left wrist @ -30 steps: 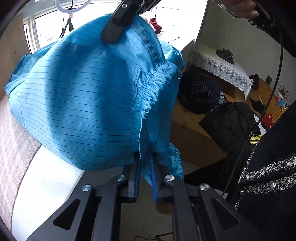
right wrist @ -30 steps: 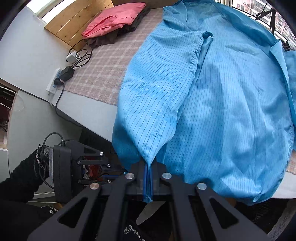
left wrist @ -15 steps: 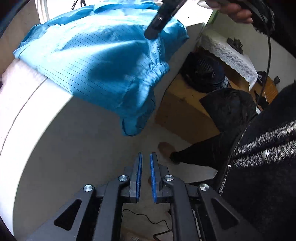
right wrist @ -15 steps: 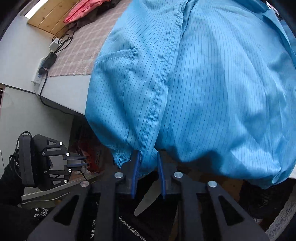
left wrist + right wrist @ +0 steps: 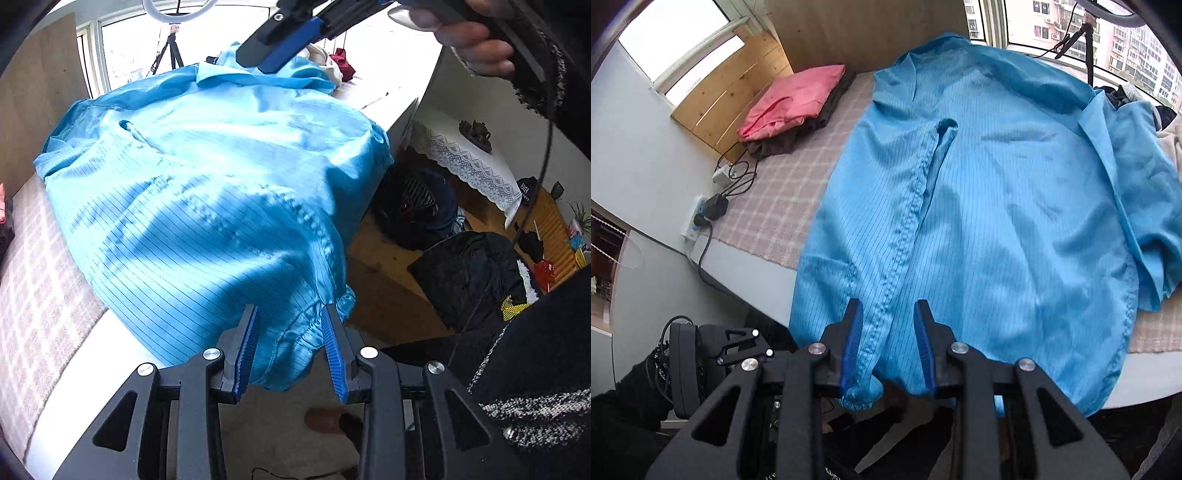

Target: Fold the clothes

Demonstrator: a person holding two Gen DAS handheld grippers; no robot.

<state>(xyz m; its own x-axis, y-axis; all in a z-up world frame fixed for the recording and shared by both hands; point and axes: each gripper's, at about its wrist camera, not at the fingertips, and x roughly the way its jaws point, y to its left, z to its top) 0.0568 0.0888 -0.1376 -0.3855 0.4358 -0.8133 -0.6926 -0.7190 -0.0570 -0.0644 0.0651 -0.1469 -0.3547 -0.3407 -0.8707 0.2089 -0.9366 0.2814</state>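
A blue pinstriped garment (image 5: pixel 1015 206) lies spread on the table, its lower edge hanging over the near side. My right gripper (image 5: pixel 886 345) is open; the garment's stitched front seam (image 5: pixel 905 236) runs between its fingers, and a gathered cuff (image 5: pixel 858 397) hangs below them. My left gripper (image 5: pixel 291 350) is also open, straddling the garment's gathered hem (image 5: pixel 295 332) at the table edge. In the left wrist view the right gripper (image 5: pixel 280 33) hovers over the garment (image 5: pixel 207 192), held by a hand (image 5: pixel 472 40). The left gripper (image 5: pixel 701 354) shows at lower left in the right wrist view.
A pink checked cloth (image 5: pixel 775 206) covers the table. Folded pink clothes (image 5: pixel 798 99) lie on dark ones at the far left, with a power strip and cables (image 5: pixel 713 206) nearby. Beside the table are a wooden box (image 5: pixel 384 280), dark clothes (image 5: pixel 469 273) and a lace-covered table (image 5: pixel 469 166).
Both grippers held the garment's lower edge a second ago and have let go. The left one dropped away, then came back to the hem with its jaws wide. The garment now rests flat.
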